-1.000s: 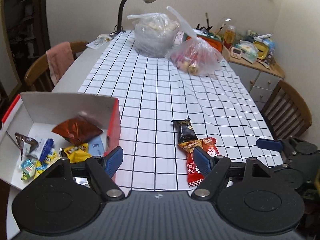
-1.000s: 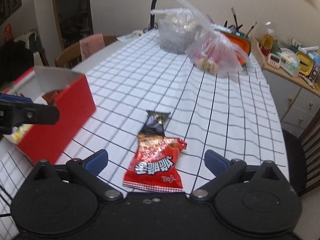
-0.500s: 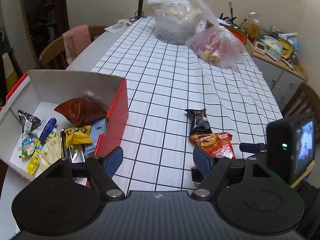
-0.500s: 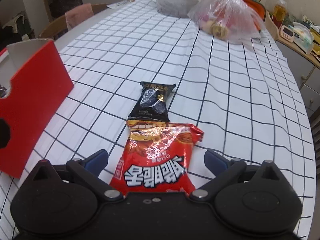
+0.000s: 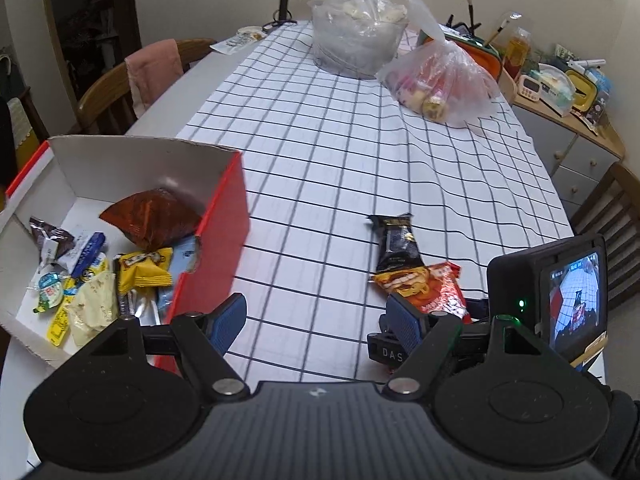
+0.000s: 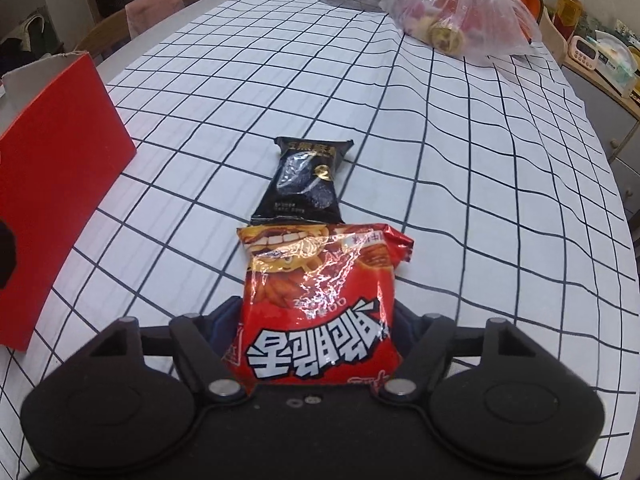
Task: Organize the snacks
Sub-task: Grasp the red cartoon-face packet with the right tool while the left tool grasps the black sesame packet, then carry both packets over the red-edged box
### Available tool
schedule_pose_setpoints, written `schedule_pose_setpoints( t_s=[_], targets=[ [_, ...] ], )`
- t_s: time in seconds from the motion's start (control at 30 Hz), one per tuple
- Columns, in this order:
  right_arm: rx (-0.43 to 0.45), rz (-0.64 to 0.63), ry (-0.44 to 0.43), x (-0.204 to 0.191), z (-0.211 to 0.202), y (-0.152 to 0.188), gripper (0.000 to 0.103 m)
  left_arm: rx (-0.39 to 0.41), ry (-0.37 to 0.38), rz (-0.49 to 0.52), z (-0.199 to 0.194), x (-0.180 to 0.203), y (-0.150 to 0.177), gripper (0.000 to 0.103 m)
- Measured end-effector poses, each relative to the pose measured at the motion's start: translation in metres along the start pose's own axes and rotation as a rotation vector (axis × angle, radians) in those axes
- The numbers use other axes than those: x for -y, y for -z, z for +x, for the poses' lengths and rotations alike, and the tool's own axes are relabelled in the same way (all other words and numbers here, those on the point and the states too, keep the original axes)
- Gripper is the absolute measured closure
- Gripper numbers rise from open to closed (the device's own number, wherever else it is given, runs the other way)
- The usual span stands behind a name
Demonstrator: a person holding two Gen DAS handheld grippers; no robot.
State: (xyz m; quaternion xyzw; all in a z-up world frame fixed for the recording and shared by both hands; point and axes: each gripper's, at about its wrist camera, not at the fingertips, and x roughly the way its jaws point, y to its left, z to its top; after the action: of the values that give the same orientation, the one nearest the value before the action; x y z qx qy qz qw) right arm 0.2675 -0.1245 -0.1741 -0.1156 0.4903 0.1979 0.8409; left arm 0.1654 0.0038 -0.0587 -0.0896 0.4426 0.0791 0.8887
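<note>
You are closing the right gripper [image 6: 316, 344] on the red snack bag [image 6: 320, 300], which is lying flat on the checked tablecloth [image 6: 460, 160] near the front edge of the table. The bag's near end is sitting between the jaws, and in the right wrist view the bag's sides are already meeting the blue pads, though the jaws are coming together at this moment, so I judge the grip not yet firm. A black snack packet [image 6: 306, 180] is lying just beyond the red bag, its near end tucked under or against the bag's far edge; I cannot tell which. Your left gripper [image 5: 316, 320] is hanging wide apart with nothing between its jaws, over the cloth just beside the red box [image 5: 216, 240], which is standing open to the left and already holding a brown packet [image 5: 152, 216], a yellow packet [image 5: 144, 272] and several smaller wrapped snacks. The step in hand looks to be the pickup of the red bag. Next you are likely needing to finish the squeeze, lift the bag clear without dragging the black packet along, and carry it left over the box's red wall to drop it among the others. The foil is slippery and puffy, so the pinch may slide.
</note>
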Motion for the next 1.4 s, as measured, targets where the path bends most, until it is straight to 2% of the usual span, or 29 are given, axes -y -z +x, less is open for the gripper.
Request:
schedule_pose_setpoints(
  t_s=[0.37,0.63,0.9,1.13,1.2,1.23,1.37,1.4],
  targets=[
    [0.025,0.060,-0.038,0.050,-0.029,0.011,0.031,-0.058,0.047,0.033,0.024,0.041,-0.018,0.026],
    [0.043,0.134,-0.048,0.090,-0.053,0.026,0.031,-0.087,0.049,0.056,0.076,0.059,-0.050,0.026],
    [0.037,0.175,-0.050,0.100,-0.063,0.045,0.031,-0.181,0.052,0.025,0.138,0.065,-0.068,0.026],
    [0.030,0.188,-0.047,0.103,-0.066,0.051,0.031,-0.194,0.050,0.038,0.161,0.071,-0.070,0.027],
    [0.031,0.190,-0.046,0.104,-0.067,0.051,0.031,-0.202,0.043,0.034,0.165,0.071,-0.071,0.032],
    [0.030,0.189,-0.045,0.104,-0.068,0.051,0.031,-0.207,0.047,0.037,0.167,0.072,-0.071,0.039],
    [0.030,0.190,-0.042,0.103,-0.068,0.052,0.031,-0.226,0.043,0.052,0.173,0.074,-0.069,0.058],
    [0.030,0.191,-0.040,0.103,-0.068,0.051,0.031,-0.228,0.043,0.054,0.174,0.074,-0.069,0.066]
  ],
)
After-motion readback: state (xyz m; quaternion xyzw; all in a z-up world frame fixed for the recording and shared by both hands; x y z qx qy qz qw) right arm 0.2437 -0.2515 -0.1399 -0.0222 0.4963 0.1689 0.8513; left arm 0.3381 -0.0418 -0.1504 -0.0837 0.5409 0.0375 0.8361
